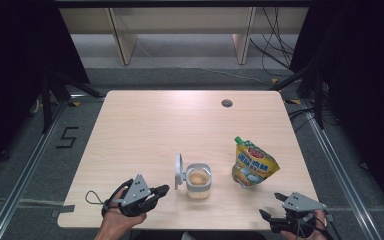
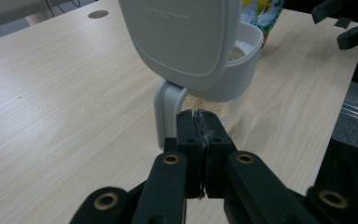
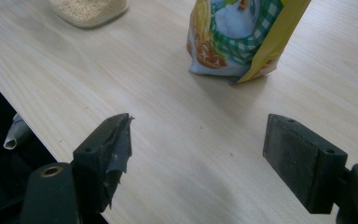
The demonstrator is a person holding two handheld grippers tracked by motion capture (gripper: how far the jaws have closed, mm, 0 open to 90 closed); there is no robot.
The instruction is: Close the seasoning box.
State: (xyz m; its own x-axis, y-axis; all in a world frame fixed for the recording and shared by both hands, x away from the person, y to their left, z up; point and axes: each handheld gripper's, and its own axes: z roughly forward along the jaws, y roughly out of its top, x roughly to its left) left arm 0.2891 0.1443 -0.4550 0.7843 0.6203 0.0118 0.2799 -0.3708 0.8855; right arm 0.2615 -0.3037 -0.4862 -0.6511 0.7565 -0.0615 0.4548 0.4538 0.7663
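A clear jar [image 1: 199,181] of pale grains stands near the table's front, its white hinged lid [image 1: 179,171] flipped up on the left side. To its right stands a yellow pouch [image 1: 253,165] with a green spout. My left gripper [image 1: 163,190] lies just left of the jar, shut with nothing between its jaws. In the left gripper view the shut tips [image 2: 199,122] sit right before the lid's hinge arm [image 2: 168,109], under the raised lid [image 2: 186,37]. My right gripper [image 1: 271,205] is open at the front right edge. In its own view the gripper [image 3: 198,142] faces the pouch [image 3: 237,37].
The light wooden table [image 1: 155,130] has a round cable hole [image 1: 226,103] at the back right. Its front edge runs close under both hands. Dark frames and cables flank the table, and a taped "5" [image 1: 67,136] marks the floor at left.
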